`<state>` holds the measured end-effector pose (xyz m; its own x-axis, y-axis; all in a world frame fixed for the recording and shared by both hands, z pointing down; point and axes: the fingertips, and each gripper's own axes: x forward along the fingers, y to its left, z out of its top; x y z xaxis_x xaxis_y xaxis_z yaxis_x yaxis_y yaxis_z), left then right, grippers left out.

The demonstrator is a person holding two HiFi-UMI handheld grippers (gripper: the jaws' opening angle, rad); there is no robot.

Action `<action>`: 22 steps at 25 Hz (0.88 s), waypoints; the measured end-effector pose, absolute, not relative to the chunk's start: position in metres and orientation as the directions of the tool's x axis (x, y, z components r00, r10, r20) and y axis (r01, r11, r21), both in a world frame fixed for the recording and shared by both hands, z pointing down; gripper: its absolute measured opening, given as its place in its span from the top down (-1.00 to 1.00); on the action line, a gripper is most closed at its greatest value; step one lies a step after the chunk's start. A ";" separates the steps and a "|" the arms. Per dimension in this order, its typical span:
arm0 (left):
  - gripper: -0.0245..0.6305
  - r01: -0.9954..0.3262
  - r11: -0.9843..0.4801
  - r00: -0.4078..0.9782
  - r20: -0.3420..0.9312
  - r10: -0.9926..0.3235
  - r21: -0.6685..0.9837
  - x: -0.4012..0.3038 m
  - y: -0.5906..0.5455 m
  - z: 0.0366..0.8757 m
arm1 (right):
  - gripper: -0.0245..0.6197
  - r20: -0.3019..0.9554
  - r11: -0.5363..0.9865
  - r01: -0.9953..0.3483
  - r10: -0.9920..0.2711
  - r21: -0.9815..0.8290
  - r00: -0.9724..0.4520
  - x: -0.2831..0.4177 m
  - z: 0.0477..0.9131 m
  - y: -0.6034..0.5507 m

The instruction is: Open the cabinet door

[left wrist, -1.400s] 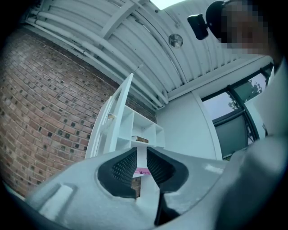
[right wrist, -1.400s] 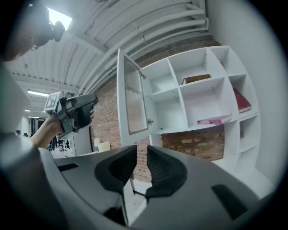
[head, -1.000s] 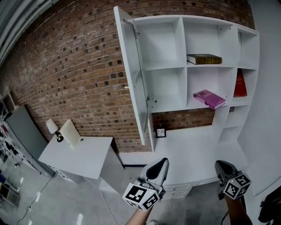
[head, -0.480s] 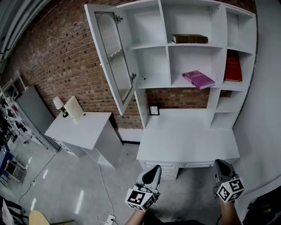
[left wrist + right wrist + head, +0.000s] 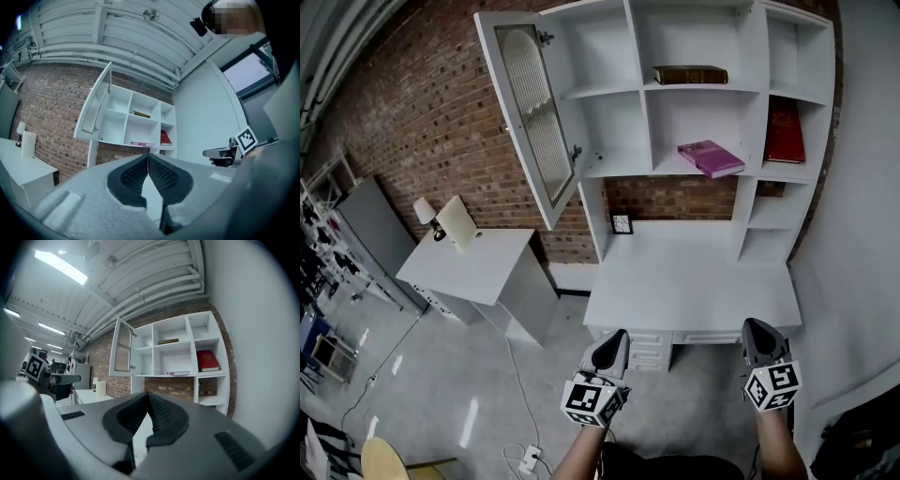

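Left tongs (image 5: 612, 349) closed and empty, right tongs (image 5: 759, 336) likewise, held level, side by side

Door (image 5: 532, 108): smooth white painted frame around a ribbed, frosted glass pane; shelves (image 5: 614, 90) and desk (image 5: 694, 281) have the same matt white finish. Wall (image 5: 422, 103): rough red brick; floor (image 5: 441, 394): glossy grey. Pads (image 5: 133, 176): black, finely dimpled, set in matt grey plastic.

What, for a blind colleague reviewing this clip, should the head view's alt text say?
The glass-panelled cabinet door stands wide open at the upper left of a white shelf unit above a desk, against a brick wall. Near the bottom edge, the left gripper and right gripper are shut and empty. Three books sit on the shelves.
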<state>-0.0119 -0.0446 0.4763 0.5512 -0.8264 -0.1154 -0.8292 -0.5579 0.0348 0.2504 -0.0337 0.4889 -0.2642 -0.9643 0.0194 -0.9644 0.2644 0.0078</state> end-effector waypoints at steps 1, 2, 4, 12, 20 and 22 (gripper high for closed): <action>0.87 -0.832 -0.553 0.547 -0.111 -0.829 0.030 -0.011 -0.045 0.476 | 0.92 0.020 0.264 -0.964 -0.965 0.019 -0.263 0.249 0.490 -0.034; 0.87 -0.835 -0.550 0.544 -0.109 -0.832 0.028 -0.010 -0.046 0.477 | 0.92 0.021 0.262 -0.965 -0.965 0.030 -0.261 0.248 0.491 -0.034; 0.87 -0.839 -0.543 0.536 -0.106 -0.837 0.041 -0.009 -0.046 0.479 | 0.92 0.024 0.256 -0.966 -0.967 0.047 -0.255 0.248 0.495 -0.033; 0.86 -0.835 -0.545 0.538 -0.098 -0.837 0.073 0.006 -0.040 0.487 | 0.92 0.035 0.242 -0.969 -0.970 0.055 -0.240 0.256 0.502 -0.022; 0.86 -0.834 -0.545 0.537 -0.099 -0.838 0.092 0.019 -0.026 0.494 | 0.92 0.015 0.270 -0.960 -0.963 0.073 -0.270 0.252 0.498 -0.004; 0.87 -0.833 -0.544 0.536 -0.094 -0.839 0.101 0.020 -0.023 0.497 | 0.92 0.015 0.274 -0.958 -0.962 0.081 -0.274 0.250 0.498 0.000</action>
<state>0.0200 -0.0225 0.4971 0.5358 -0.8390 -0.0944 -0.8333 -0.5435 0.1013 0.2497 -0.0002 0.4980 -0.2738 -0.9617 0.0151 -0.9583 0.2741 0.0811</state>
